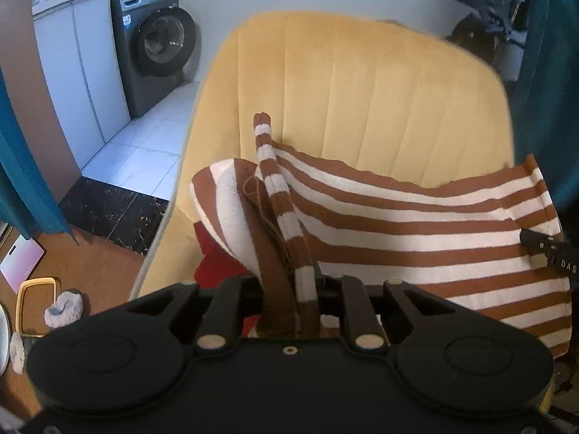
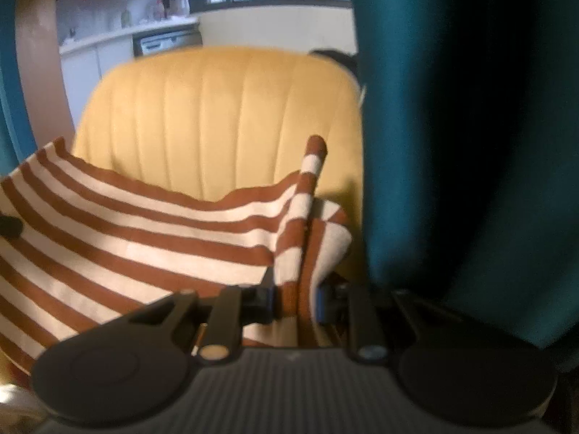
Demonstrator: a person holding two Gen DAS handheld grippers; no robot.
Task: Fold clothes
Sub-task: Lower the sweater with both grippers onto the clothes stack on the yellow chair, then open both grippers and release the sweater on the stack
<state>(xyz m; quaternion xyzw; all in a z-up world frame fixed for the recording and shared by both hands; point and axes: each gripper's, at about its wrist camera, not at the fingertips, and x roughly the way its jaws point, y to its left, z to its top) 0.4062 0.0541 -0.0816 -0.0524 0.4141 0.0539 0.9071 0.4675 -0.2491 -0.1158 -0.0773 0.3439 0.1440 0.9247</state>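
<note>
Over the yellow armchair (image 1: 362, 108), striped sweater (image 1: 416, 224) stretched in the air between both claws: left claw (image 1: 289, 300) clamped on one bunched end, right claw (image 2: 300, 300) clamped on the other; spread wide, no fold visible, nothing laid flat; folding apparently mid-way at most

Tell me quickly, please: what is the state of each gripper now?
Left gripper: closed on a bunched edge of the brown-and-white striped knitted garment.
Right gripper: closed on the other end of the same garment.
</note>
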